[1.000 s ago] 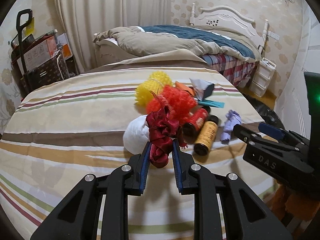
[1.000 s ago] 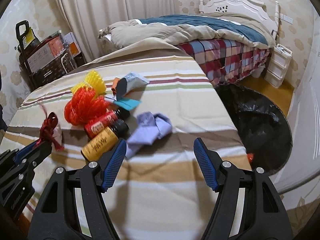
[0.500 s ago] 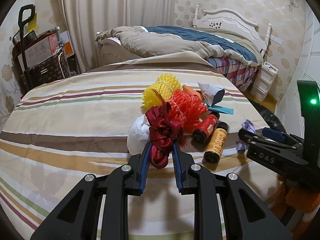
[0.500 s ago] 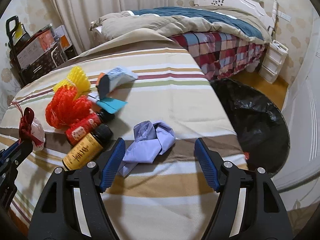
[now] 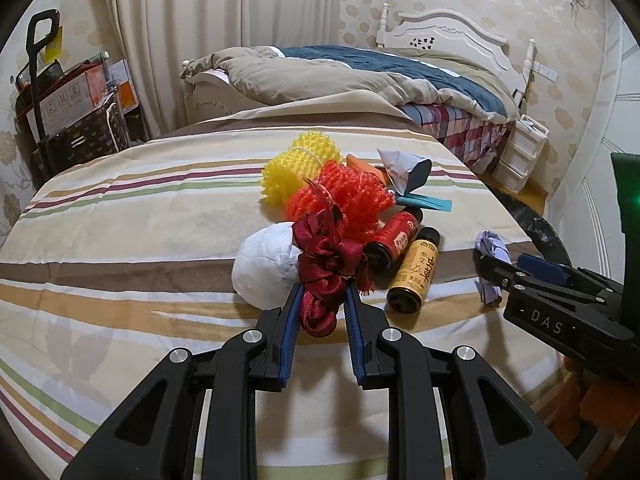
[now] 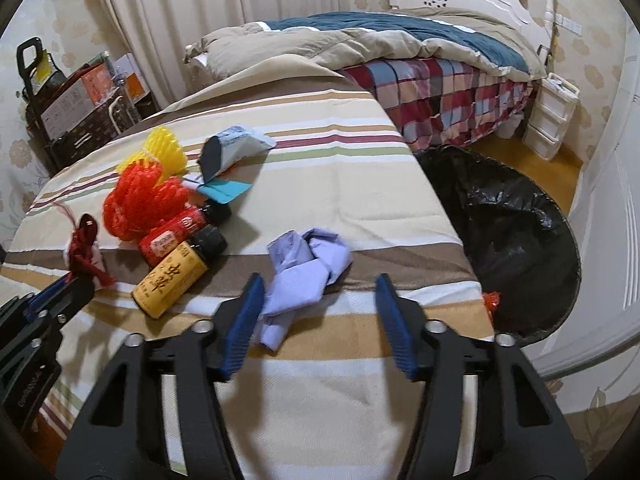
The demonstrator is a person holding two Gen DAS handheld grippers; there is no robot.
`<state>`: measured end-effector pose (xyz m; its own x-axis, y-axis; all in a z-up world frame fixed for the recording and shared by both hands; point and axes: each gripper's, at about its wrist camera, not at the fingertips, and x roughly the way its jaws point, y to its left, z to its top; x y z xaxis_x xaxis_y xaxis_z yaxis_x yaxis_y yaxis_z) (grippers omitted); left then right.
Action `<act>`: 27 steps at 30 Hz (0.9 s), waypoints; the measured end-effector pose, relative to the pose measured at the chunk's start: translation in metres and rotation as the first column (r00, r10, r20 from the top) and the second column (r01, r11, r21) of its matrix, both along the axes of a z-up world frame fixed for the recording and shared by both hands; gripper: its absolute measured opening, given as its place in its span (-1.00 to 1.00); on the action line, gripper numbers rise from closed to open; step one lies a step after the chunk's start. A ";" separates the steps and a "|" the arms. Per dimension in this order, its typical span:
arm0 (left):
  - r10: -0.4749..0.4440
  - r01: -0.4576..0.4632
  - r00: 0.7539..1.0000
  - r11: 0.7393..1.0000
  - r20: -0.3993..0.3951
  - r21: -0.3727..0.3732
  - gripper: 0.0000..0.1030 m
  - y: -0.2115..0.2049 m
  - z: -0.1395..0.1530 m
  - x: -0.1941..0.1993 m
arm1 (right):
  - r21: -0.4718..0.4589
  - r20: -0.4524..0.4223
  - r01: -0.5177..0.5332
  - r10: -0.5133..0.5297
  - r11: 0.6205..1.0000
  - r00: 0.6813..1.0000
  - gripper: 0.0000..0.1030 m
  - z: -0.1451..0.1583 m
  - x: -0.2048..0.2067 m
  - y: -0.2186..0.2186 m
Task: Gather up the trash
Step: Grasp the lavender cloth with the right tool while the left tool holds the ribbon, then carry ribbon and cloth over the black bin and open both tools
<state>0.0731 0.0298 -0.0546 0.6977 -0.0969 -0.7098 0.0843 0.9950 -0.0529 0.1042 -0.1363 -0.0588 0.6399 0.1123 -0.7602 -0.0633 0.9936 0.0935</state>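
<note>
My left gripper (image 5: 322, 300) is shut on a dark red ribbon bow (image 5: 326, 264), held just above the striped tablecloth (image 5: 120, 240). My right gripper (image 6: 318, 298) is open, its jaws astride a crumpled lilac paper (image 6: 304, 272) that lies on the cloth. Beside it lie a yellow bottle (image 6: 170, 280) and a red bottle (image 6: 176, 232), red foam netting (image 6: 140, 200), yellow foam netting (image 6: 164, 152), a grey packet (image 6: 236, 148) and a white paper ball (image 5: 266, 266). A black trash bag (image 6: 508, 240) stands open at the table's right edge.
A bed (image 6: 400, 52) with a checked skirt stands behind the table. White drawers (image 6: 550, 116) sit by the right wall. A cart with boxes (image 5: 72, 112) stands at the far left by the curtain (image 5: 224, 20).
My right gripper has moved forward and left, so the lilac paper now lies between its open jaws. My left gripper still holds the bow and has shifted slightly.
</note>
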 end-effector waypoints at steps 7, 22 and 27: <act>-0.006 0.006 1.000 1.000 -0.004 0.005 -0.55 -0.005 -0.002 -0.001 | 0.011 0.000 -0.031 0.031 0.999 1.000 -0.47 0.003 -0.005 0.006; -0.022 0.022 1.000 1.000 0.010 0.014 -0.55 -0.015 0.000 -0.007 | 0.024 0.028 -0.028 0.028 0.999 0.999 -0.59 0.009 -0.012 -0.003; -0.025 0.025 1.000 1.000 0.009 0.018 -0.55 -0.017 0.000 -0.008 | 0.031 0.024 -0.025 0.025 0.999 0.999 -0.59 0.008 -0.012 -0.006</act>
